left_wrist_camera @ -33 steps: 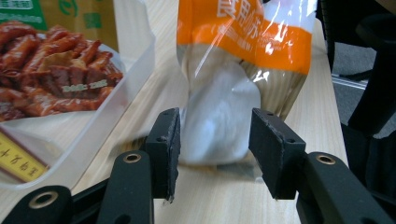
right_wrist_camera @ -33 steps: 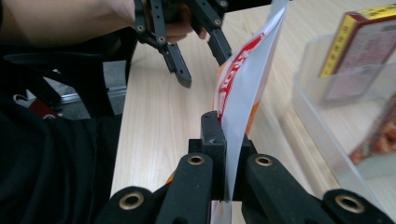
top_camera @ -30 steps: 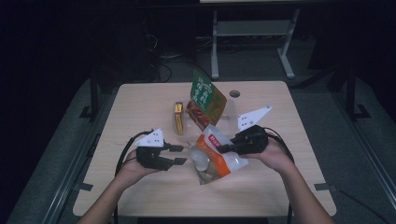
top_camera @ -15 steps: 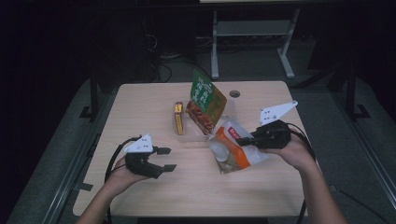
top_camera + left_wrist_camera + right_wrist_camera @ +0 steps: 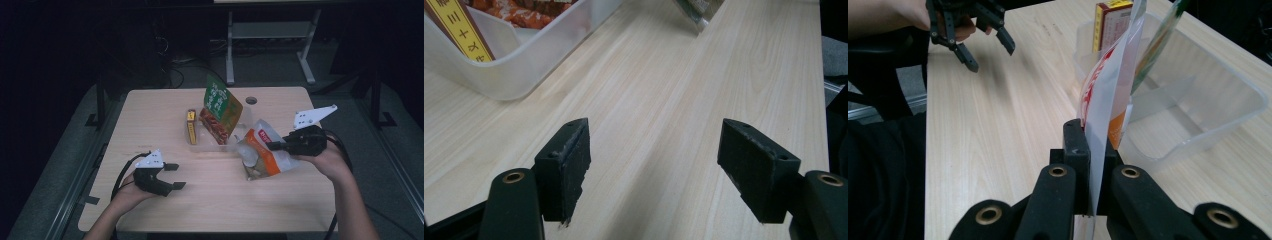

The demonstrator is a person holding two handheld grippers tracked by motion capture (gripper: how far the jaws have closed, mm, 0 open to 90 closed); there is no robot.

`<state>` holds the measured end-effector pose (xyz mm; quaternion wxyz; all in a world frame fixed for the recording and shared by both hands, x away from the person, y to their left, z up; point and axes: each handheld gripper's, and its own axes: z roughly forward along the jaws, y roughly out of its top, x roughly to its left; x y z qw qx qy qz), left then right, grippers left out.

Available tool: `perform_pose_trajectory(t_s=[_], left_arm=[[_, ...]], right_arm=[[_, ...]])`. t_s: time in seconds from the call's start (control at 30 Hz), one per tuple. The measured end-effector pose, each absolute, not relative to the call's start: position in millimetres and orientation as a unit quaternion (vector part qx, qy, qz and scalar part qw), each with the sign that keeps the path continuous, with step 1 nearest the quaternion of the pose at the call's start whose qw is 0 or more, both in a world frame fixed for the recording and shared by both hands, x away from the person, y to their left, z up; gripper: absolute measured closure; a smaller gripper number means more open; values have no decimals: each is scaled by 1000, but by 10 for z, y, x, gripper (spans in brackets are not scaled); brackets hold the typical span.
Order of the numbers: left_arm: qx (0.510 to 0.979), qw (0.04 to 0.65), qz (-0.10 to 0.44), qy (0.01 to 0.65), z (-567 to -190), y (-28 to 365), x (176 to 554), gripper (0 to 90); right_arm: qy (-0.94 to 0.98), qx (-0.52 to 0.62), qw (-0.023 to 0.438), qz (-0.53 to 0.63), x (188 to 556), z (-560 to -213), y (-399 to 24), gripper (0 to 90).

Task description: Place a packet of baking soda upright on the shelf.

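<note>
Pale wood bench (image 5: 210, 200) under dim light: at left, the left tool (image 5: 169, 176) rests low near the front edge, its jaws having just been opening, now wide with nothing between them. At centre stands a clear plastic tray (image 5: 220, 145) holding snack packs. At right, the right tool (image 5: 274, 145), held level in a raised hand, pinches the edge of an orange-and-white snack bag (image 5: 262, 155) just beside the tray. With so thin a pinch, the bag may slip or catch the tray's rim.
</note>
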<state>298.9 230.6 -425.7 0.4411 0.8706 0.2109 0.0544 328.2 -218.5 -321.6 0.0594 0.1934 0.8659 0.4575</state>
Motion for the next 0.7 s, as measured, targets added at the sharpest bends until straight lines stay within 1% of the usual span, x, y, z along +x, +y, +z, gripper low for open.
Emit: perform_pose_trajectory(t_s=[0.23,0.7], left_arm=[[876,432,52,206,-4282,2274,2994,287],[876,433,46,209,-4292,2250,2985,286]], right_arm=[[865,204,79,452,3320,-3169,-2207,900],[858,225,114,448,3505,-2899,-2266,900]])
